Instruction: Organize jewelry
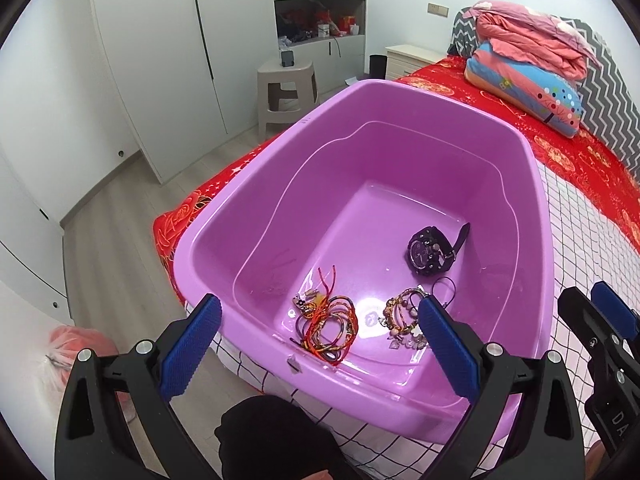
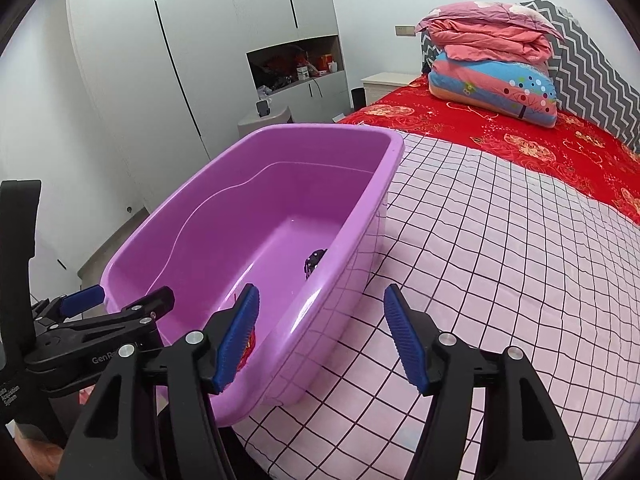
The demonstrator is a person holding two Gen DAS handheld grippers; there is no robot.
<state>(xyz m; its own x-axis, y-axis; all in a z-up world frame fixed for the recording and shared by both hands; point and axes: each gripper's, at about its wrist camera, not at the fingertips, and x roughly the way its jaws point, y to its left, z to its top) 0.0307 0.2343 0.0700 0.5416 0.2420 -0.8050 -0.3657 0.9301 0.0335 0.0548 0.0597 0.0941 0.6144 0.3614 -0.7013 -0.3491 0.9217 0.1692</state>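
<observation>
Left wrist view looks into the purple tub (image 1: 280, 168) on the bed (image 1: 580, 240), inside it black watch (image 1: 426, 250), cord bracelets (image 1: 330, 326), beaded bracelet (image 1: 402, 316), left gripper (image 1: 318, 344) jaws released and empty, right wrist view shows only the watch (image 2: 314, 262) over the tub wall, right gripper (image 2: 322, 340) jaws released, empty, astride the tub's near rim.

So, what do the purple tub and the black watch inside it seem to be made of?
The purple tub looks like moulded plastic with a glossy finish: light reflects off its smooth floor and rim. The black watch seems to have a matte plastic or rubber case and strap, though it is too small to be sure.
</observation>
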